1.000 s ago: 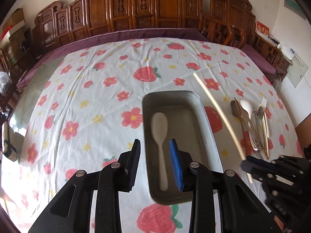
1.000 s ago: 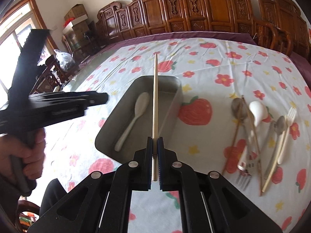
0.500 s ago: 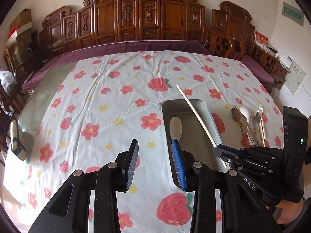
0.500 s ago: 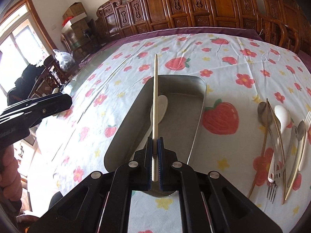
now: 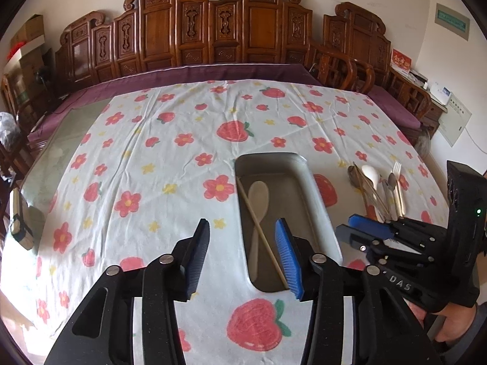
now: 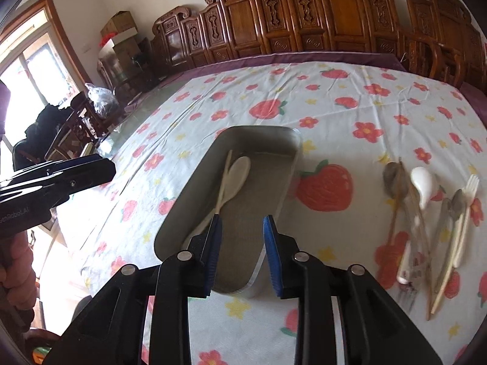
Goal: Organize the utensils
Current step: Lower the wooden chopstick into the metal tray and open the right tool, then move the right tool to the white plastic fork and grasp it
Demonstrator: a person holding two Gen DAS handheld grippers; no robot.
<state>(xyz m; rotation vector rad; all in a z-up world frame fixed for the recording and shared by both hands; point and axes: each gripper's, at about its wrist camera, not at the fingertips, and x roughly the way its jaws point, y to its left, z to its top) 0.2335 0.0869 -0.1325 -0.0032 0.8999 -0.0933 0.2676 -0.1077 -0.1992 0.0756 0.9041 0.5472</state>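
A grey metal tray lies on the flowered tablecloth. In it lie a pale spoon and a wooden chopstick crossing the spoon's handle. My right gripper is open and empty over the tray's near end; it also shows in the left wrist view. My left gripper is open and empty at the tray's left edge. A pile of loose utensils lies to the right of the tray.
The pile holds a white soup spoon, metal spoons, a fork and chopsticks. Carved wooden chairs line the table's far edge. A small object sits at the table's left edge.
My right gripper has opened and let go of the chopstick, which now lies in the tray across the spoon. My left gripper has drawn back and shifted left.
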